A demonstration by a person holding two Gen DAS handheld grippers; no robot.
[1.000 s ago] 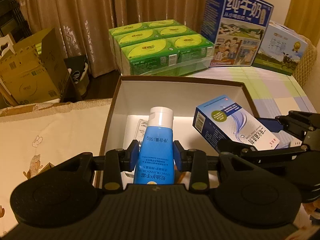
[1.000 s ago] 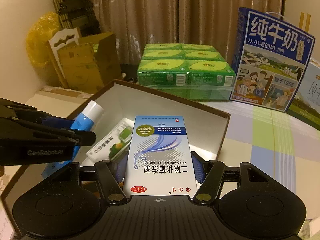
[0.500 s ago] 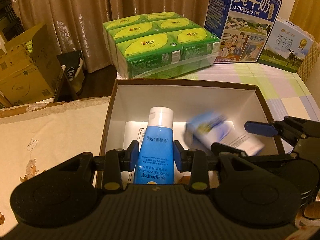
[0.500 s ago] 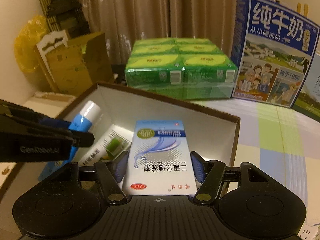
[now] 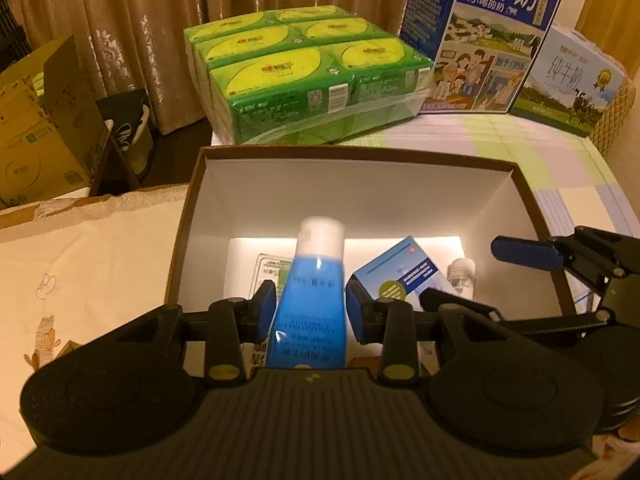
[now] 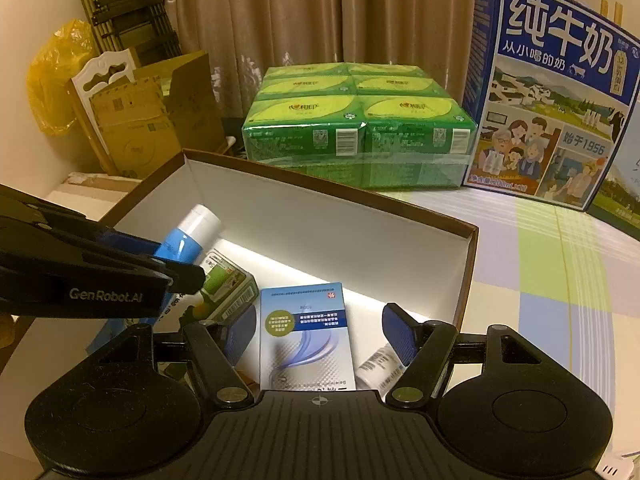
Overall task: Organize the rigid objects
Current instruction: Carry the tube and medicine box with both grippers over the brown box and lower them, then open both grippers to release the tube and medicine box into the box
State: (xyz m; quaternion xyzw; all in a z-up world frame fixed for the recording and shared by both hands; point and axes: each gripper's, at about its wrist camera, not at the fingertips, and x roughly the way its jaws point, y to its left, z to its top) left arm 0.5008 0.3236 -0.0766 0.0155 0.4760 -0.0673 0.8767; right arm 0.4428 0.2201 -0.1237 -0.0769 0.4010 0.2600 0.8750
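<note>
Curtains and green cartons fill the upper frame behind the brown storage box (image 5: 524,196). Both grippers have just been opening. The left gripper (image 5: 311,306) has its pads parted just off the blue tube (image 5: 312,308), seemingly released. The right gripper (image 6: 320,334), spread wide, has let the blue medicine carton (image 6: 306,338) drop low centre into the box.
</note>
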